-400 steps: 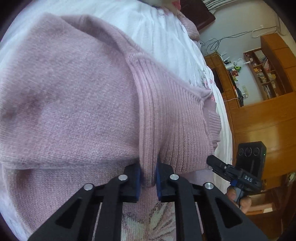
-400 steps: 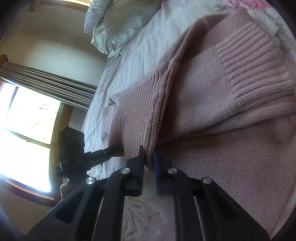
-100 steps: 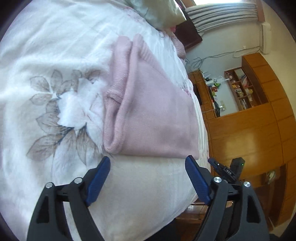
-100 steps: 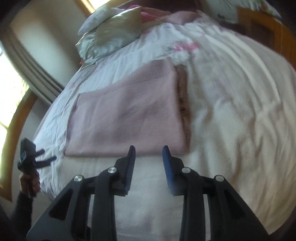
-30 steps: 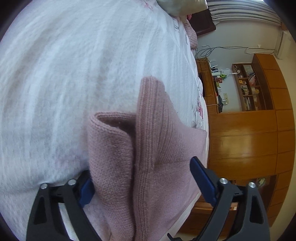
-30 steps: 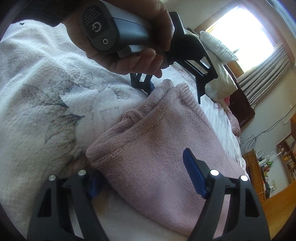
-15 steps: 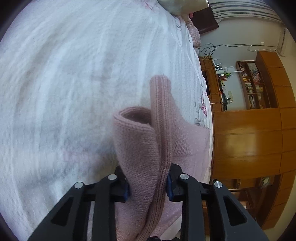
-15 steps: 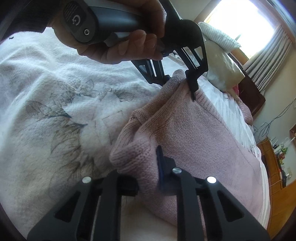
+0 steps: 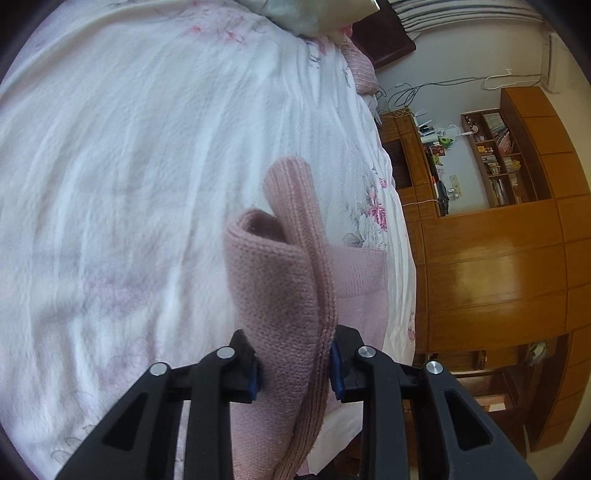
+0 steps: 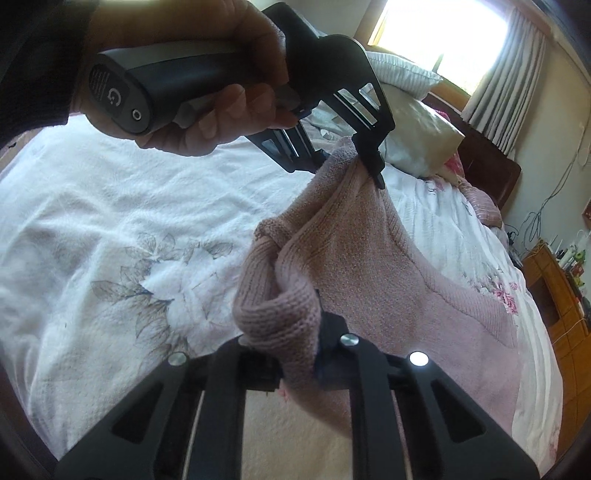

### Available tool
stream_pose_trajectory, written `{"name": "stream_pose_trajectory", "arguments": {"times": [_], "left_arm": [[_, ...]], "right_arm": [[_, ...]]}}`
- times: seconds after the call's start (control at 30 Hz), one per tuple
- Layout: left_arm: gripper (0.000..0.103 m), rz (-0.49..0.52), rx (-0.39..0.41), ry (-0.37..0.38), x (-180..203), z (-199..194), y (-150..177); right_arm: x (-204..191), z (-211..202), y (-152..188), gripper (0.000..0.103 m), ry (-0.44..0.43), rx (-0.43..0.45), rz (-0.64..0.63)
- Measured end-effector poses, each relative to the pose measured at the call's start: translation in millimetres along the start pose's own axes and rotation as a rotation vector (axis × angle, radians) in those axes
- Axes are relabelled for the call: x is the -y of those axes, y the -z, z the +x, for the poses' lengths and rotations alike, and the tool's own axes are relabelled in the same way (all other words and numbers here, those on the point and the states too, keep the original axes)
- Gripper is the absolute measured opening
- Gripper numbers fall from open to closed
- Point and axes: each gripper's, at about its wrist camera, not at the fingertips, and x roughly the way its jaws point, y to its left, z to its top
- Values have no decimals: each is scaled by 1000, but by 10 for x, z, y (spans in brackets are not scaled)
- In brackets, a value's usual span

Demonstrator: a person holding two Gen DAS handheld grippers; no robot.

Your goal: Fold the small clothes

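A folded pink knit sweater lies on a white floral bedspread, with one end lifted off the bed. My left gripper is shut on one corner of that raised end, thick knit bunched between its blue pads. In the right wrist view the left gripper shows at the top, held by a hand, clamping the far corner. My right gripper is shut on the near corner, where the fabric rolls over its fingers. The rest of the sweater slopes down onto the bed.
Pillows and another pink cloth lie by the headboard under a bright window. Wooden cabinets and shelves stand past the bed's edge. The bedspread spreads wide to the left.
Both grippers, open around the sweater's end a second ago, have shut on its corners and lifted that end off the bed.
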Motion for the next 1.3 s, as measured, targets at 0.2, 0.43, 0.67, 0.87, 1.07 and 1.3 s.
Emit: {"name": "stream_pose_trajectory", "arguments": {"times": [0.2, 0.43, 0.67, 0.87, 1.07, 1.3], "left_arm": [[28, 20, 13, -46, 429, -62, 37], [28, 27, 19, -121, 875, -37, 53], [28, 52, 24, -161, 1244, 46, 74], [28, 78, 21, -193, 1524, 176, 67], [28, 99, 8, -216, 1745, 373, 69], [28, 118, -12, -260, 1932, 674, 39]], "right_arm": [[267, -299, -60, 11, -24, 33, 86], [686, -518, -66, 11, -71, 61, 202], [979, -702, -12, 11, -83, 95, 267], [1231, -824, 76, 11, -80, 122, 322], [1488, -869, 218, 11, -80, 132, 378], [1780, -842, 424, 11, -80, 130, 447]]}}
